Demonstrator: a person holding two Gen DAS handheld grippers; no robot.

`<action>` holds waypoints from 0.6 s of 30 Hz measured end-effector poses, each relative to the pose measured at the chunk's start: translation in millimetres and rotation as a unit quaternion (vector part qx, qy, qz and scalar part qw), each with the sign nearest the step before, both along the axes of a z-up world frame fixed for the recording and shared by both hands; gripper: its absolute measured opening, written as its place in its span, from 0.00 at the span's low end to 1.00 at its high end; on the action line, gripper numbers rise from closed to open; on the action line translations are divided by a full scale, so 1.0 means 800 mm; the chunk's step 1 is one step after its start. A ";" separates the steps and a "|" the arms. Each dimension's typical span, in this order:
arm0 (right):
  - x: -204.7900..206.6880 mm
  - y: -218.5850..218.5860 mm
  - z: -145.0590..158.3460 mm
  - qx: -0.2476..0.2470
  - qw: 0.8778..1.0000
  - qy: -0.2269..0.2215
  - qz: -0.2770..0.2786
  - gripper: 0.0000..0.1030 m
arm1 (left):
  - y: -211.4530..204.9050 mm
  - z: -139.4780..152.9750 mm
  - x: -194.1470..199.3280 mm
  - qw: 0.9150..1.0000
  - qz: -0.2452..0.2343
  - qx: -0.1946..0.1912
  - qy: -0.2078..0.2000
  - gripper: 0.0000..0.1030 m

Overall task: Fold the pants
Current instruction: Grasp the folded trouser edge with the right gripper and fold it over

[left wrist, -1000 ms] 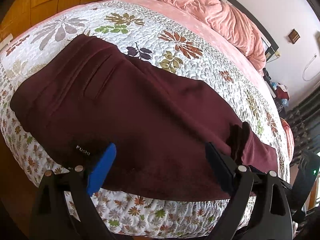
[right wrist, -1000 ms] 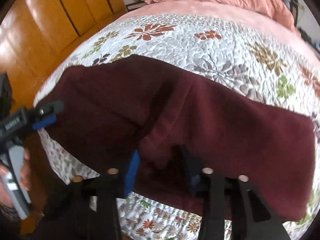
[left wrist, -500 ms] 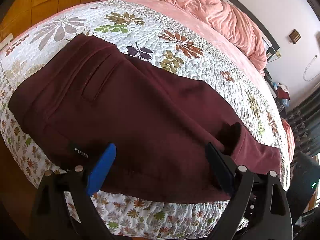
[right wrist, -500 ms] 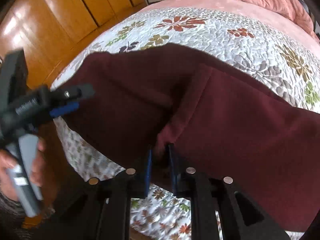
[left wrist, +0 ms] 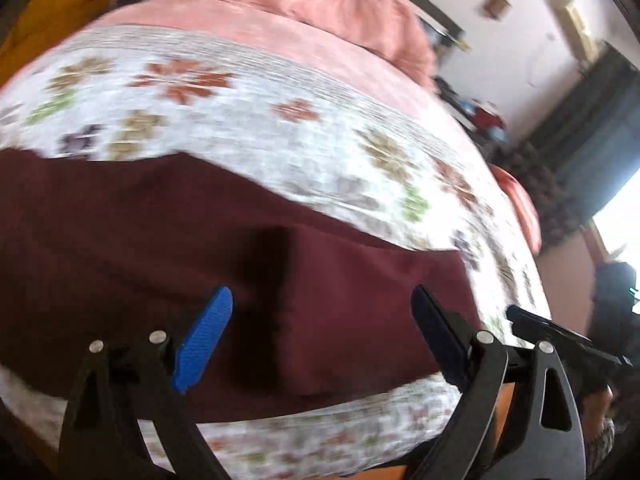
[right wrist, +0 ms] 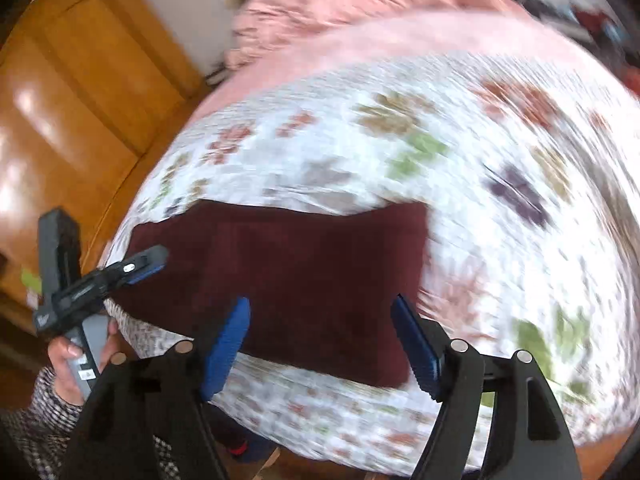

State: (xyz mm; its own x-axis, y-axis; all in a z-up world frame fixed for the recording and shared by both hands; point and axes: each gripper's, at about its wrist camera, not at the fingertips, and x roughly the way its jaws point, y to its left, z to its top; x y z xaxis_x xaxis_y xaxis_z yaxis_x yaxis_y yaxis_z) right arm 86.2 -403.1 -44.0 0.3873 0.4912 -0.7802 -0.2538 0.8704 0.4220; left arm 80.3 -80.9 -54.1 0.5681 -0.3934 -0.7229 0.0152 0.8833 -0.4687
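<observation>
The dark maroon pants (left wrist: 168, 248) lie flat along the near edge of the bed on a white floral quilt (left wrist: 248, 132). In the right wrist view the pants (right wrist: 304, 276) show their leg end, squared off at the right. My left gripper (left wrist: 322, 332) is open and empty, fingers spread just above the cloth near a dark crease. My right gripper (right wrist: 320, 340) is open and empty above the leg end. The left gripper also shows in the right wrist view (right wrist: 132, 270), at the pants' left part. Both views are motion-blurred.
A crumpled pink blanket (left wrist: 320, 4) lies at the far side of the bed. Wooden wardrobe doors (right wrist: 76, 92) stand to the left. A dark curtain and bright window (left wrist: 600, 128) are at the right. The bed edge drops off just below the pants.
My right gripper was shut on a fold of the pants; it has let go, opened and swung right to the leg end. My left gripper has swung right along the pants.
</observation>
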 end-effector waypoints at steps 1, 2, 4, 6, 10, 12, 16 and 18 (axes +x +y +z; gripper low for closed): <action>0.007 -0.016 -0.009 0.006 1.000 0.015 -0.005 0.72 | -0.015 -0.005 0.004 1.000 -0.013 0.004 0.000 0.88; 0.011 -0.034 -0.021 0.012 0.999 0.032 -0.015 0.72 | -0.031 -0.012 0.010 1.000 -0.022 0.020 0.004 0.88; 0.022 -0.052 -0.048 0.034 0.997 0.069 -0.014 0.72 | -0.045 -0.030 0.014 0.999 -0.027 0.040 0.018 0.88; 0.026 -0.052 -0.068 0.049 0.995 0.084 -0.008 0.72 | -0.046 -0.049 0.017 0.997 -0.017 0.058 0.039 0.88; 0.030 -0.041 -0.100 0.088 0.990 0.112 0.003 0.72 | -0.031 -0.080 0.018 0.993 -0.001 0.083 0.082 0.88; 0.034 -0.035 -0.115 0.109 0.986 0.127 0.009 0.72 | -0.024 -0.085 0.016 0.994 -0.002 0.073 0.081 0.88; 0.039 -0.029 -0.140 0.180 0.970 0.163 0.014 0.46 | -0.034 -0.084 0.010 0.992 -0.022 0.106 0.070 0.89; 0.040 -0.029 -0.136 0.186 0.969 0.162 0.007 0.37 | -0.034 -0.085 0.008 0.992 -0.020 0.103 0.067 0.89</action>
